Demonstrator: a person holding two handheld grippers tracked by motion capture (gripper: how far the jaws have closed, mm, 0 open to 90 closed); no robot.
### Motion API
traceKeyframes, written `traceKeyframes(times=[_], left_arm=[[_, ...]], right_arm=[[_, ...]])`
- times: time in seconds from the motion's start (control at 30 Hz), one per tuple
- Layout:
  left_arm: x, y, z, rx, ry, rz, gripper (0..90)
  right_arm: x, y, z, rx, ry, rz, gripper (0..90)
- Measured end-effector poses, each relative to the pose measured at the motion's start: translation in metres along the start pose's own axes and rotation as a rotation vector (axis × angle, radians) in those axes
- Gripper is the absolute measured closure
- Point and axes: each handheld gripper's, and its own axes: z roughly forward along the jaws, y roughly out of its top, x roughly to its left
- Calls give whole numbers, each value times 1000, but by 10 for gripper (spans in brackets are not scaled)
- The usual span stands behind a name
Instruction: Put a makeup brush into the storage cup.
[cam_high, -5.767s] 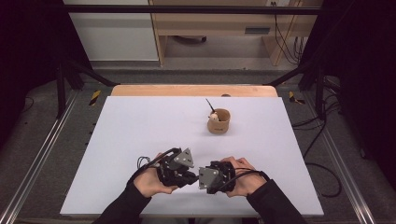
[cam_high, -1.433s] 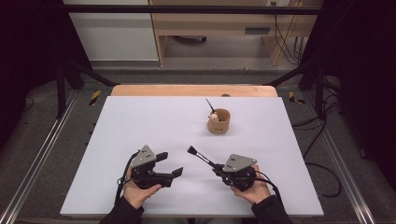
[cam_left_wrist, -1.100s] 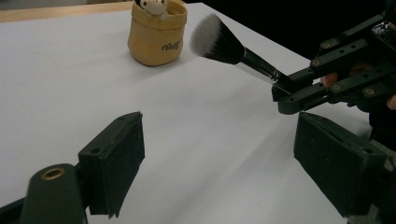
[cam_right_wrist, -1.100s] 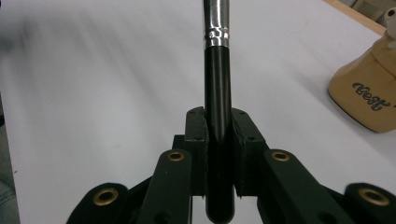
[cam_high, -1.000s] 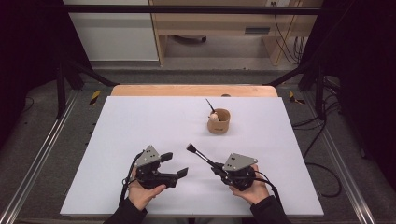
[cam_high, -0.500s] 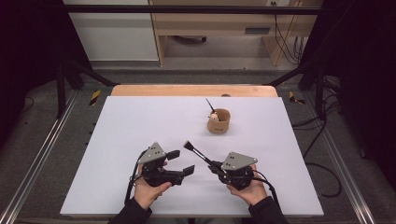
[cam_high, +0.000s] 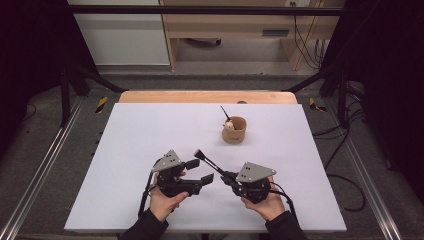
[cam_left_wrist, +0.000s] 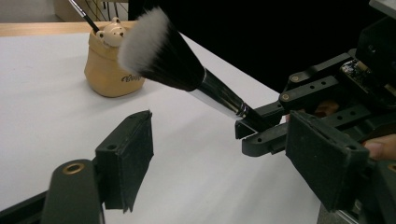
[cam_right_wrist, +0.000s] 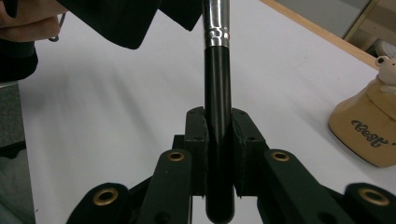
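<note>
A makeup brush (cam_high: 210, 162) with a black handle, silver ferrule and white-tipped bristles (cam_left_wrist: 152, 44) is held by its handle (cam_right_wrist: 217, 116). My right gripper (cam_high: 227, 176) (cam_right_wrist: 218, 126) is shut on it, with the brush head pointing up and left. My left gripper (cam_high: 200, 171) (cam_left_wrist: 224, 163) faces it from the left with its jaws apart. They have just been closing, with nothing between the pads (cam_left_wrist: 128, 156). The brush passes just beyond their tips. A tan pot (cam_high: 234, 131) (cam_left_wrist: 109, 70) (cam_right_wrist: 369, 133) with a small bear figure holds a thin brush (cam_high: 223, 112).
The white table top (cam_high: 150, 130) spreads wide around both hands. A wooden strip (cam_high: 207, 97) runs along its far edge. Black frame bars and cables stand at both sides, off the table.
My left gripper has moved right, closer to the brush and the right gripper, and its jaws stand a little narrower. The right gripper and brush have barely shifted.
</note>
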Motion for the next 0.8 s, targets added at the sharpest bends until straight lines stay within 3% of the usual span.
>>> traceKeyframes(times=[0.8], left_arm=[[3, 4, 1, -14, -62, -47, 505]], right_arm=[[7, 4, 3, -18, 34, -20, 793]])
